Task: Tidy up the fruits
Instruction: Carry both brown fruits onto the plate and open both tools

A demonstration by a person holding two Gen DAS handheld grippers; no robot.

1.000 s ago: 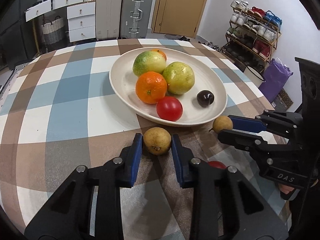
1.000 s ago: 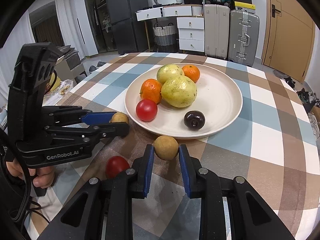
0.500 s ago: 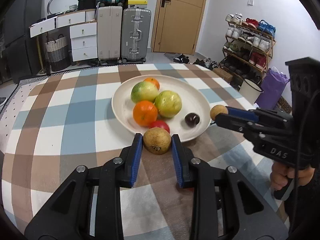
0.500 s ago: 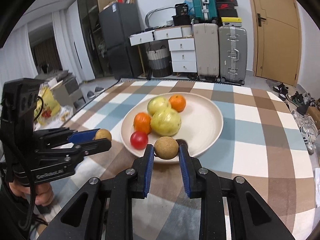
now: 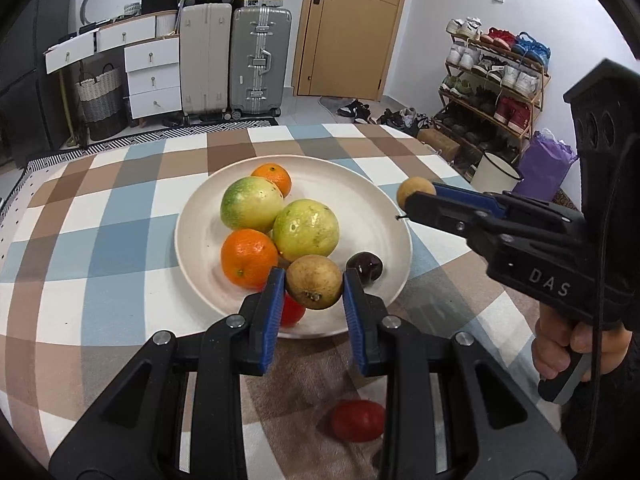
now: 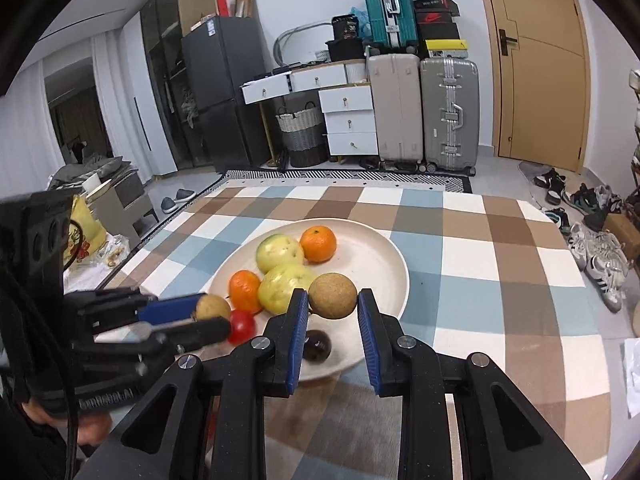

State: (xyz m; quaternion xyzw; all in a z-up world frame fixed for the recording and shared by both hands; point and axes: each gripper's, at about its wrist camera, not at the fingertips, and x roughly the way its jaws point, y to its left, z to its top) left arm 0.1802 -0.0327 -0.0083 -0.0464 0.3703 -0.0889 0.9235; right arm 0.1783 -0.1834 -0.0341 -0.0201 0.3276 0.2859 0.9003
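The left gripper [image 5: 314, 292] has its jaws clamped on a brown fruit [image 5: 314, 282] above the plate's near edge. The right gripper [image 6: 333, 300] grips a second brown fruit [image 6: 332, 295] the same way. The plate [image 5: 360, 196] on the checked counter [image 5: 120, 232] holds two oranges, two green fruits, a dark plum [image 5: 365, 266] and a tomato. Another tomato [image 5: 357, 420] lies on the counter.

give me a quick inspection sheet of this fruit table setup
surface: checked tablecloth, flat
job's things: cream plate holds two oranges, two green fruits, dark plum; one red tomato off the plate
clutter: nothing seen
grippers: left gripper shut on a brown fruit; right gripper shut on a tan fruit
cables: black cord by the right handle
surroundings: suitcases, drawers, shoe rack, door
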